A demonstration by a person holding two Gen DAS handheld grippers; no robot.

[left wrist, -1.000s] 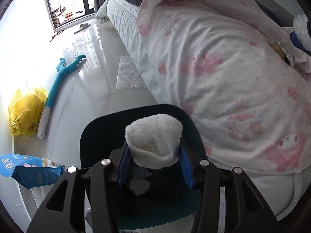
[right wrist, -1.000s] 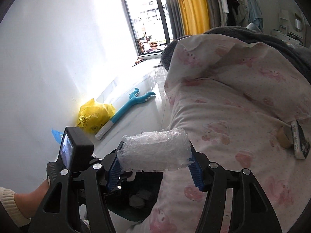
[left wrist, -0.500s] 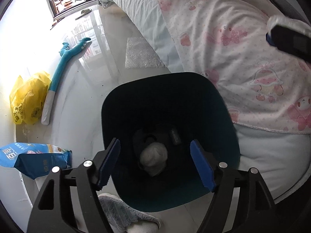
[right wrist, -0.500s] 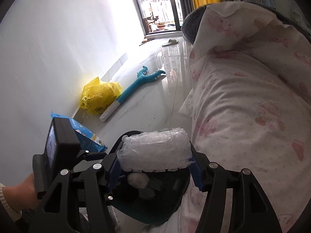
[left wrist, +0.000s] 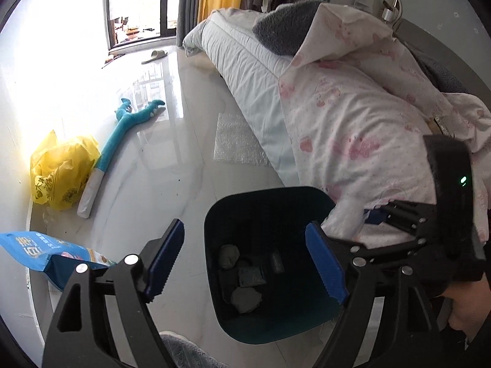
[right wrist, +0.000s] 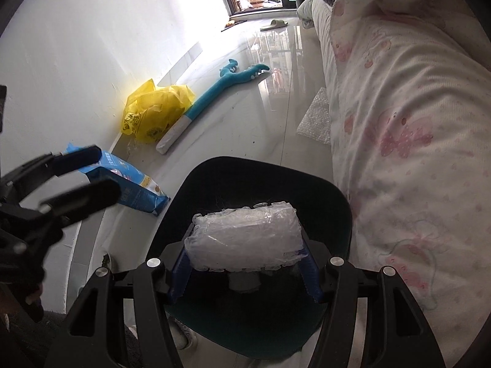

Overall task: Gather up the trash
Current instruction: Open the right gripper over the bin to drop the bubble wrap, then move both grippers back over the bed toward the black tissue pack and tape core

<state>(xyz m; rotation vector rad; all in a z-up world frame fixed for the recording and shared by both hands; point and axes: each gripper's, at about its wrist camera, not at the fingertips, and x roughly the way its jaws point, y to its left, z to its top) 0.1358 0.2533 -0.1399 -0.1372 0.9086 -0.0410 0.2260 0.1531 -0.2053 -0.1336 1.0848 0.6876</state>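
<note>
Your right gripper (right wrist: 245, 263) holds a roll of bubble wrap (right wrist: 244, 239) pinched end to end between its blue pads, and it hangs right over the mouth of the dark bin (right wrist: 310, 184). To finish this drop well, keep the roll inside the bin's rim on every side before you let go; the roll is long, and its ends sit nearer the rim than its middle does. Spread the jaws fully, since the wrap is soft and may cling to one pad. Tilt down a little more if it hangs up.

Your left gripper (left wrist: 245, 260) is empty, its jaws have just been opening and now stand wide, with nothing between them. It hovers above the near side of the bin (left wrist: 276, 193). Move it clear of the bin so the two grippers do not knock; in the left wrist view your right gripper already crowds in from the bed (left wrist: 353, 128) side of the bin.

More trash probably waits on the floor (left wrist: 184, 159): a flat sheet of bubble wrap (left wrist: 236, 141) against the bed beyond the bin, a blue packet (left wrist: 40, 251) on the wall side of the bin, and a yellow plastic bag (left wrist: 61, 168) further along the wall, beside a teal plush toy (left wrist: 122, 135).

Inside the bin you can see several pale crumpled lumps (left wrist: 242, 276), but the bottom is dark and what each one is stays unclear. From the right wrist the roll hides most of the bin's inside. Something grey lies at the near edge of the bin, cut off by the frame. The print on the packet is too small to read.
</note>
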